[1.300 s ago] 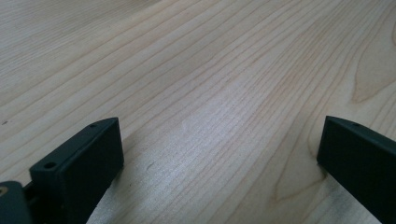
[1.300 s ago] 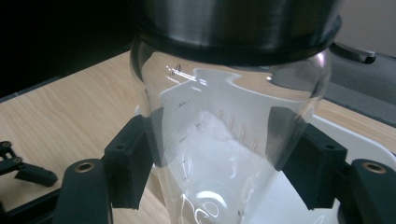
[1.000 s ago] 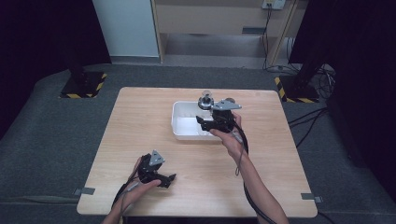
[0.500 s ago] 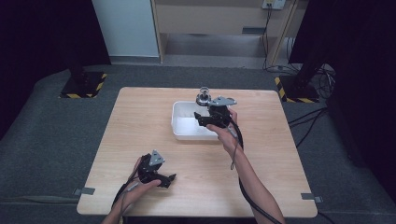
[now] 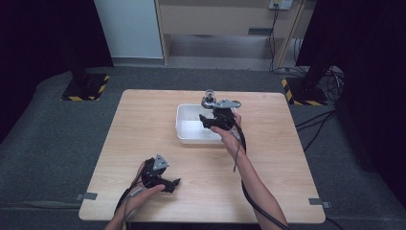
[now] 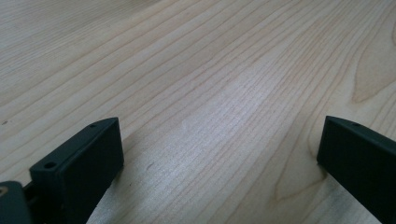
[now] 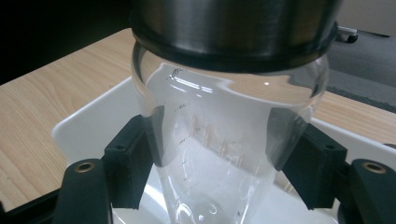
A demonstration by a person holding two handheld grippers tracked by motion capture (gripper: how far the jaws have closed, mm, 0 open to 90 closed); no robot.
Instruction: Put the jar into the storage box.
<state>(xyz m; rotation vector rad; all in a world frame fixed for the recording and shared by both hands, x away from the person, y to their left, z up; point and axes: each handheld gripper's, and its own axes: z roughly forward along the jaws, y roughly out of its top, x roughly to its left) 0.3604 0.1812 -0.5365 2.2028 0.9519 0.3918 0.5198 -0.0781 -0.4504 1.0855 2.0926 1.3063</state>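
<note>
Over the white tray (image 5: 189, 132), the right hand-held gripper (image 7: 212, 154) is clenched on a glass jar (image 7: 219, 140) with a metal lid (image 7: 233, 28), now farther from the person and lower than before. Its printed scale marks are too faint to read. The left hand-held gripper (image 6: 219, 154) rests released on the surface (image 5: 143, 120).

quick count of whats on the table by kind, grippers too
white tray: 1
clear glass vessel with a metal top: 1, clamped by the right gripper over the tray
grippers: 2, with the left gripper open on the bare table
total: 4
</note>
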